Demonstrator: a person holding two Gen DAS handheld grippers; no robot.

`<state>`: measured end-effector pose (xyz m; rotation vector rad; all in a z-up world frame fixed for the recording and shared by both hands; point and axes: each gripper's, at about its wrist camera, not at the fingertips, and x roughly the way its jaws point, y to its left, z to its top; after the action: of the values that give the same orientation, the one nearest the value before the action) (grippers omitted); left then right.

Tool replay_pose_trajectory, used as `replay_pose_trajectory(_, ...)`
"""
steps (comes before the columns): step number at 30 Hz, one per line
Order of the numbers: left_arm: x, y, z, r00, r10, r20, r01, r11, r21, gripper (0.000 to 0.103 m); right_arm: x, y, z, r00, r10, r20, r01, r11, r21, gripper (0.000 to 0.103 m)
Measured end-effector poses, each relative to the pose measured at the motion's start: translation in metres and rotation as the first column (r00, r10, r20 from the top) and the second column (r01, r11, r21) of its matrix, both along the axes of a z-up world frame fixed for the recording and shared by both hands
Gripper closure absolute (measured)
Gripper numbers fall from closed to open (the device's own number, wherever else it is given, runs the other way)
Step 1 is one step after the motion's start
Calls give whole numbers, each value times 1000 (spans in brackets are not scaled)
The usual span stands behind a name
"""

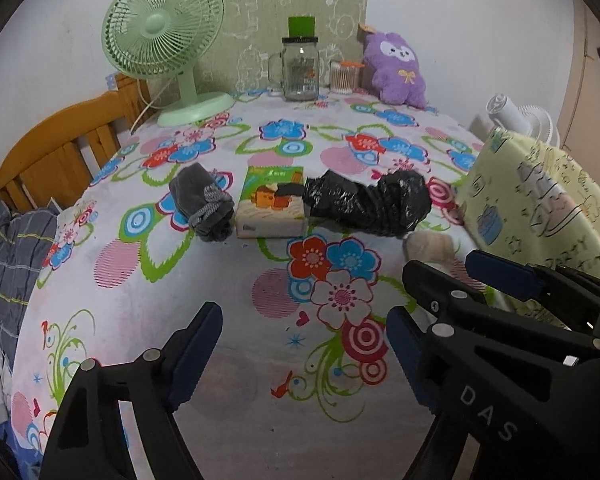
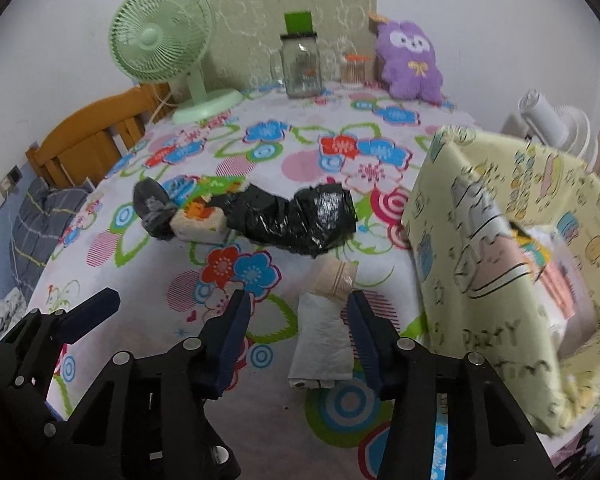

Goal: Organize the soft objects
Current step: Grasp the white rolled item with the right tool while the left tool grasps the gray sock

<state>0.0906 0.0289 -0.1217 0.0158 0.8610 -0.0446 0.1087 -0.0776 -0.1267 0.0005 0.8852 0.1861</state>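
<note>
Right wrist view shows the right gripper (image 2: pixel 296 312) part open over a folded white cloth (image 2: pixel 320 344) lying on the flowered tablecloth (image 2: pixel 140 272); one finger (image 2: pixel 362 332) sits at the cloth's edge, though whether it touches is hard to tell, and nothing is held. Just beside stands a yellow fabric bin (image 2: pixel 480 248). Farther back lie a black plastic bag (image 2: pixel 300 216), a tissue pack (image 2: pixel 200 220) and grey socks (image 2: pixel 154 208), side by side. Left wrist view shows the left gripper (image 1: pixel 304 344) wide open and empty above bare tablecloth. A purple plush toy (image 1: pixel 400 68) leans at the wall near a green fan (image 1: pixel 164 36).
</note>
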Motion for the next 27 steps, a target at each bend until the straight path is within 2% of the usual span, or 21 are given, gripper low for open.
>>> replay_pose_trajectory(5, 9, 1, -11, 999, 2, -34, -2, 1000, 4, 18, 10, 0, -14, 999, -5, -47, 5, 1000, 6, 55)
replay_pose_trajectory(11, 15, -2, -21, 998, -4, -61, 4, 1000, 7, 18, 18, 1, -24, 996, -2, -89, 3, 1000, 15, 68)
replay_pose_trajectory(13, 16, -2, -23, 998, -8, -67, 8, 1000, 7, 18, 16, 3, -24, 997, 2, -76, -2, 1000, -5, 73)
replay_pose_trajectory(19, 20, -1, -21, 998, -4, -65, 5, 1000, 6, 18, 16, 1, -23, 997, 7, -81, -7, 1000, 5, 76)
replay_pose_trajectory(27, 24, 8, -3, 1000, 11, -29, -11, 1000, -11, 18, 12, 9, 2, 1000, 21, -21, -21, 1000, 2, 76)
